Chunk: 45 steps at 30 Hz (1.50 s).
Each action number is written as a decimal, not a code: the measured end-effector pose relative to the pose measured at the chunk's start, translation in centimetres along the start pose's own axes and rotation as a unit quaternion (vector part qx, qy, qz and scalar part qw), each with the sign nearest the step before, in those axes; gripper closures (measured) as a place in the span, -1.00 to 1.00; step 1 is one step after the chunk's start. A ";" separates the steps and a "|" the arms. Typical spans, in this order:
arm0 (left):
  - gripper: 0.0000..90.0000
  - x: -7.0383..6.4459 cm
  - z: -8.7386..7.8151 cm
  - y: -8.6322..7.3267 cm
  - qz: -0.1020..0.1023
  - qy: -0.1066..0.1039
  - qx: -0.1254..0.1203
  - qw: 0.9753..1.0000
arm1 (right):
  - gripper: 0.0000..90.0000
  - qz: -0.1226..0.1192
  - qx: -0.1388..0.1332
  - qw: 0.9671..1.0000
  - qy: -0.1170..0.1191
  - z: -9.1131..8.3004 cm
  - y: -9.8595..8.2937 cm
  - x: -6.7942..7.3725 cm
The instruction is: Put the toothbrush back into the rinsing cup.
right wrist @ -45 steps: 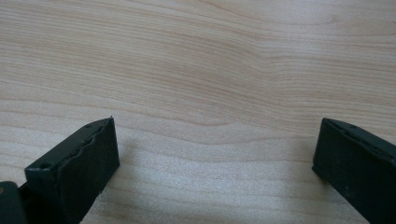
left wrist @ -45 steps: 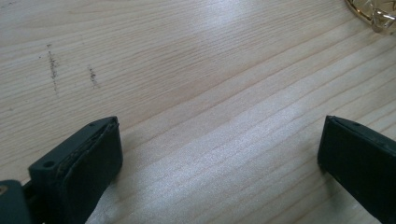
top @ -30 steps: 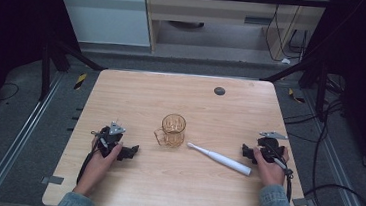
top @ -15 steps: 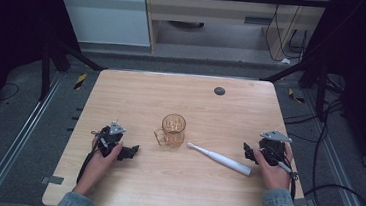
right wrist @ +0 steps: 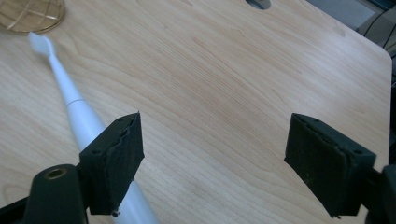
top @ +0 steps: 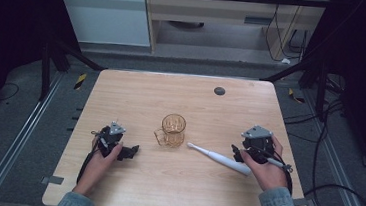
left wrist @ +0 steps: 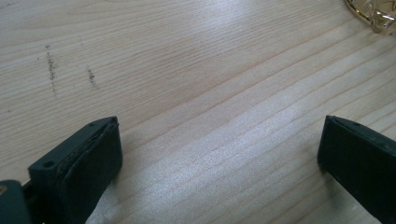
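High view: wooden table (top: 121,92) with an amber glass mug (top: 172,130) standing upright near its middle, handle toward the left. A white electric toothbrush (top: 218,158) lies flat just right of the mug, its brush head close to the mug's base and its handle running toward the near right. The right gripper (top: 239,152), held in a hand (top: 265,170), sits at the handle end of the toothbrush, touching or just beside it; which cannot be told from this angle. The left gripper (top: 131,151), held in the other hand (top: 98,163), rests on the table to the near left of the mug, well apart from the toothbrush. A dark round hole (top: 219,90) marks the far side of the table.

Left gripper view: jaws spread wide over bare wood, nothing between them; the mug's base (left wrist: 373,14) shows at the far right corner.

Right gripper view: jaws spread wide, gripping nothing. The toothbrush (right wrist: 70,100) passes under the left jaw, outside the gap, its head beside the mug (right wrist: 30,16).
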<state>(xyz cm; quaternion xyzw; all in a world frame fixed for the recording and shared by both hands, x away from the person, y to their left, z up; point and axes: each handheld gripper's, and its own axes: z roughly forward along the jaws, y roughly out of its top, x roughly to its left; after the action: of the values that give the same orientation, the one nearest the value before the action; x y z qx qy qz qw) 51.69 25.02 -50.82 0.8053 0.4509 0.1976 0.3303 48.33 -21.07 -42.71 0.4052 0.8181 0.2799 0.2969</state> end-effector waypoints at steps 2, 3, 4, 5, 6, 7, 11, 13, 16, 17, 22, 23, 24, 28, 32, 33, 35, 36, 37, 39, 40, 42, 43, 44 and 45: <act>-1.00 0.0 0.0 0.0 0.001 -0.001 0.000 1.000 | -0.55 -0.011 0.015 1.000 0.017 -0.2 0.5 0.1; -1.00 0.0 0.0 0.0 0.001 -0.002 0.000 1.000 | -0.55 -0.019 0.023 0.999 0.025 -0.2 0.7 0.2; -1.00 0.0 0.1 0.1 0.001 -0.003 -0.001 1.000 | -0.54 -0.029 0.035 0.998 0.032 -0.1 0.9 0.2; -1.00 0.0 0.1 0.1 0.001 -0.004 -0.001 1.000 | -0.54 -0.039 0.045 0.998 0.038 -0.1 1.0 0.2; -1.00 0.0 0.1 0.1 0.002 -0.004 -0.001 1.000 | -0.55 -0.040 0.052 0.997 0.048 0.1 0.9 0.1; -1.00 0.0 0.1 0.1 0.002 -0.004 -0.001 1.000 | -0.55 -0.039 0.059 0.996 0.060 0.2 0.9 0.1; -1.00 0.0 0.1 0.1 0.004 -0.005 -0.001 1.000 | -0.55 -0.058 0.089 0.991 0.086 1.0 0.5 0.0; -1.00 0.0 0.1 0.1 0.004 -0.005 -0.001 1.000 | -0.53 -0.059 0.095 0.989 0.094 1.4 0.5 0.0; -1.00 0.0 0.1 0.1 0.004 -0.005 -0.001 1.000 | -0.46 -0.068 0.103 0.987 0.102 1.9 0.5 0.2; -1.00 0.0 0.1 0.1 0.004 -0.005 -0.001 1.000 | -0.45 -0.075 0.107 0.986 0.103 2.1 0.6 0.3; -1.00 0.0 0.1 0.1 0.004 -0.005 -0.001 1.000 | -0.37 -0.095 0.120 0.981 0.115 2.8 1.0 0.8; -1.00 0.0 0.1 0.1 0.004 -0.005 -0.001 1.000 | -0.37 -0.095 0.120 0.981 0.115 2.8 1.0 0.8; -1.00 0.0 0.1 0.1 0.003 -0.005 -0.001 1.000 | -0.38 -0.102 0.128 0.979 0.120 3.1 1.2 1.0; -1.00 0.0 0.1 0.1 0.004 -0.005 -0.001 1.000 | -0.43 -0.108 0.135 0.977 0.124 3.4 1.5 1.3; -1.00 0.0 0.1 0.1 0.004 -0.005 -0.001 1.000 | -0.43 -0.108 0.138 0.976 0.132 3.7 1.7 1.5; -1.00 0.0 0.1 0.1 0.004 -0.005 -0.001 1.000 | -0.36 -0.117 0.140 0.974 0.134 3.9 1.8 1.9; -1.00 0.0 0.1 0.1 0.004 -0.005 -0.001 1.000 | -0.33 -0.122 0.141 0.973 0.134 4.1 1.9 2.2; -1.00 0.0 0.1 0.1 0.004 -0.005 -0.001 1.000 | -0.29 -0.128 0.140 0.973 0.134 4.2 2.0 2.4; -1.00 0.0 0.1 0.1 0.004 -0.005 -0.001 1.000 | -0.24 -0.131 0.139 0.972 0.135 4.2 2.2 2.5; -1.00 0.0 0.1 0.1 0.004 -0.006 -0.001 1.000 | -0.23 -0.131 0.141 0.972 0.138 4.3 2.3 2.7; -1.00 0.0 0.2 0.1 0.004 -0.006 -0.001 1.000 | -0.16 -0.132 0.141 0.971 0.144 4.5 2.4 2.8; -1.00 0.0 0.2 0.1 0.004 -0.006 -0.001 1.000 | -0.13 -0.132 0.144 0.969 0.148 4.8 2.4 2.9; -1.00 0.0 0.2 0.1 0.004 -0.006 -0.001 1.000 | -0.11 -0.136 0.147 0.968 0.151 5.0 2.4 2.9; -1.00 0.0 0.2 0.1 0.004 -0.006 -0.001 1.000 | -0.08 -0.138 0.148 0.967 0.154 5.1 2.4 3.1; -1.00 0.0 0.2 0.1 0.004 -0.006 -0.001 1.000 | -0.06 -0.142 0.149 0.966 0.159 5.1 2.5 3.3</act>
<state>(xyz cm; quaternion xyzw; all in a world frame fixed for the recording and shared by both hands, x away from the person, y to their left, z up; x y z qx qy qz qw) 51.85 24.87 -50.83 0.8082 0.4452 0.1947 0.3329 51.58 -15.97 -45.26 0.2751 0.9364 0.1705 0.1360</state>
